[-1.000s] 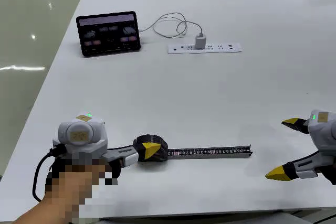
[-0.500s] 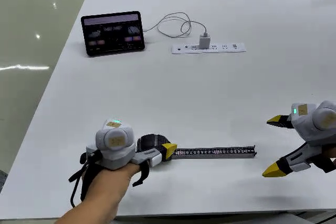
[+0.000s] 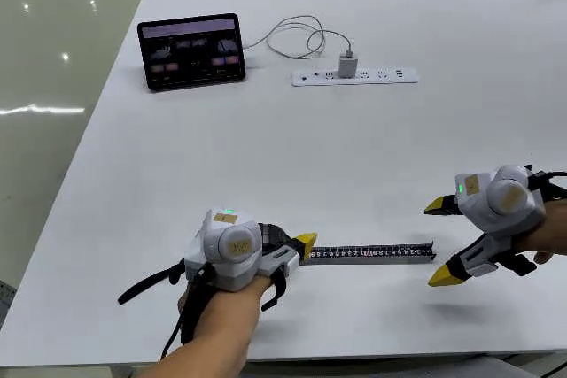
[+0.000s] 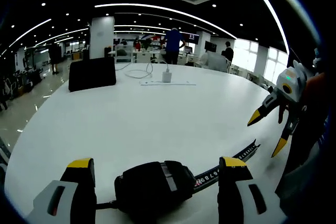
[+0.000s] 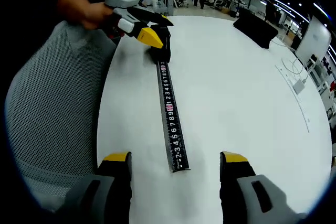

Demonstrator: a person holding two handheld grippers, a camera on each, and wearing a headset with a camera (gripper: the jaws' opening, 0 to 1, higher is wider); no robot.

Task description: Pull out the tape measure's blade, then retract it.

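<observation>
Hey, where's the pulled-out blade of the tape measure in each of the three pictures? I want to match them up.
Head view: the blade lies flat at lower centre, tip pointing right.
Left gripper view: the blade is low right, slanting up to the right.
Right gripper view: the blade runs up the middle, tip nearest the camera.
Shared landmark: the black case at the blade's other end.

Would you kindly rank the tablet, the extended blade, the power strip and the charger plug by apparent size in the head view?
1. tablet.
2. blade and power strip: alike in length, and the strip lies farther, so unranked.
3. charger plug.
</observation>
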